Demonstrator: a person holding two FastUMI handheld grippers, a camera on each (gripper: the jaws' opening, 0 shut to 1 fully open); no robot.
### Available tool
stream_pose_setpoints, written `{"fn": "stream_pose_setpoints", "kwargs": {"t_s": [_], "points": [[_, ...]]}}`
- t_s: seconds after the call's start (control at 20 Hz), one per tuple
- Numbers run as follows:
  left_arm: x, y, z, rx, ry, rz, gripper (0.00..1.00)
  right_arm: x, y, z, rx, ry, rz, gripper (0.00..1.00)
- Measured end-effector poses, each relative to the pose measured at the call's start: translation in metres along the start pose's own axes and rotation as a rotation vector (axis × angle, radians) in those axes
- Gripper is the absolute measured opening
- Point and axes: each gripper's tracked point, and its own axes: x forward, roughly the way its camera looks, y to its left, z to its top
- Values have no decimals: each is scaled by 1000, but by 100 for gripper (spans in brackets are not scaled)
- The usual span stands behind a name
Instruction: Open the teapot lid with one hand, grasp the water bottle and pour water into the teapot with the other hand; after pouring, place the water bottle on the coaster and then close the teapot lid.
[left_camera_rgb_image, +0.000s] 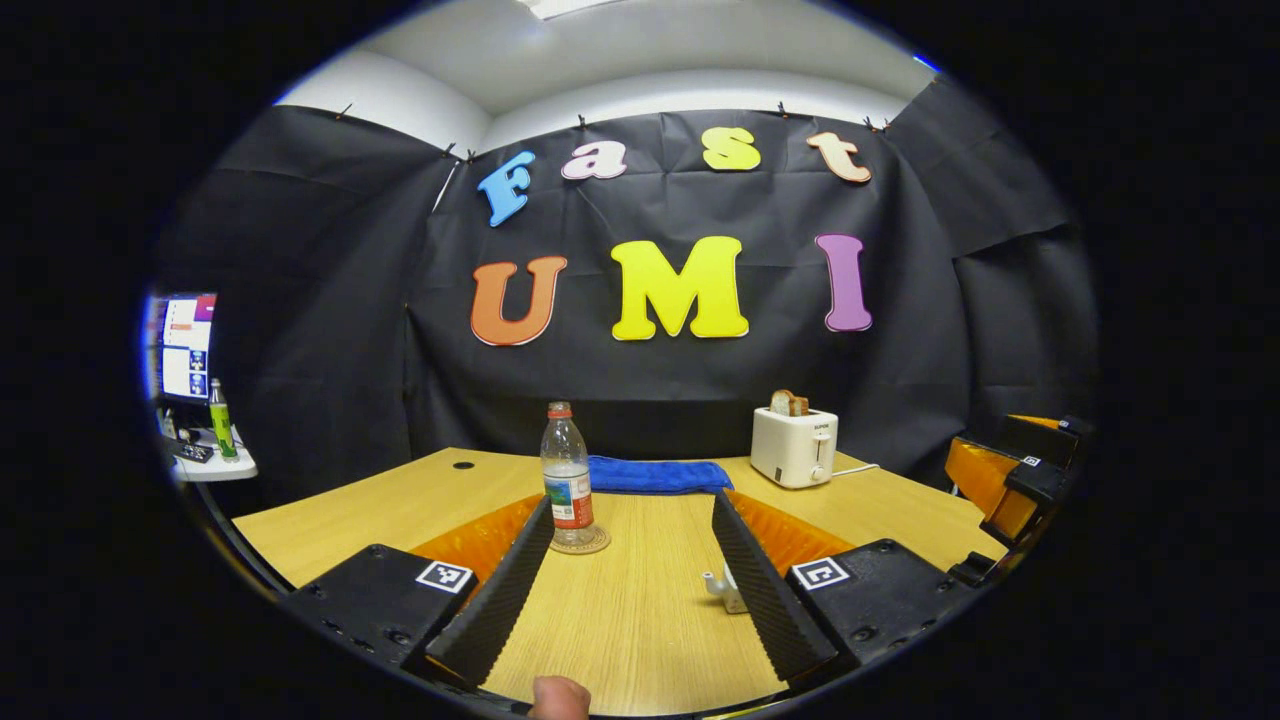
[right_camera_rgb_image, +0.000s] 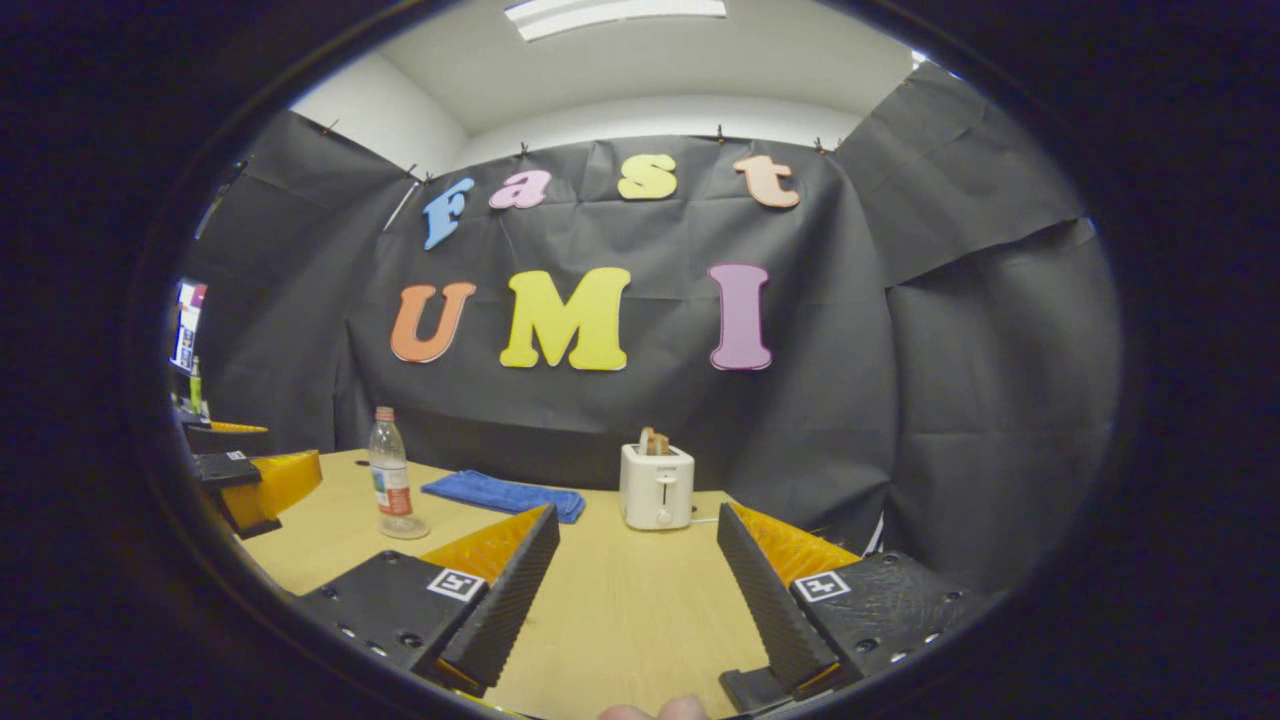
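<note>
A clear water bottle (left_camera_rgb_image: 567, 475) with a red cap stands upright on a round coaster (left_camera_rgb_image: 585, 543) at the middle of the wooden table (left_camera_rgb_image: 640, 620). My left gripper (left_camera_rgb_image: 632, 502) is open, with the bottle just past its left-hand fingertip and untouched. A small white object (left_camera_rgb_image: 725, 588) peeks out from behind its right-hand finger; I cannot tell what it is. In the right gripper view the bottle (right_camera_rgb_image: 390, 475) and coaster (right_camera_rgb_image: 405, 527) stand far to the left. My right gripper (right_camera_rgb_image: 637, 515) is open over bare table, holding nothing.
A blue cloth (left_camera_rgb_image: 655, 475) lies at the table's back, with a white toaster (left_camera_rgb_image: 795, 445) holding bread to its right. The other gripper (left_camera_rgb_image: 1010, 480) hovers at the right edge. A side shelf with a screen and a green bottle (left_camera_rgb_image: 221, 420) stands far left.
</note>
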Motion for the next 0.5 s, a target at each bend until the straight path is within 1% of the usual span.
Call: {"fn": "stream_pose_setpoints", "kwargs": {"t_s": [0.1,0.3,0.5], "points": [[0,6,2,20,-9,16,99,3,9,-1,-2,6,8,96],[2,17,-1,19,-3,32,99,7,20,1,-12,9,16,96],[2,31,2,19,-17,57,99,8,28,-6,-13,30,22,96]]}}
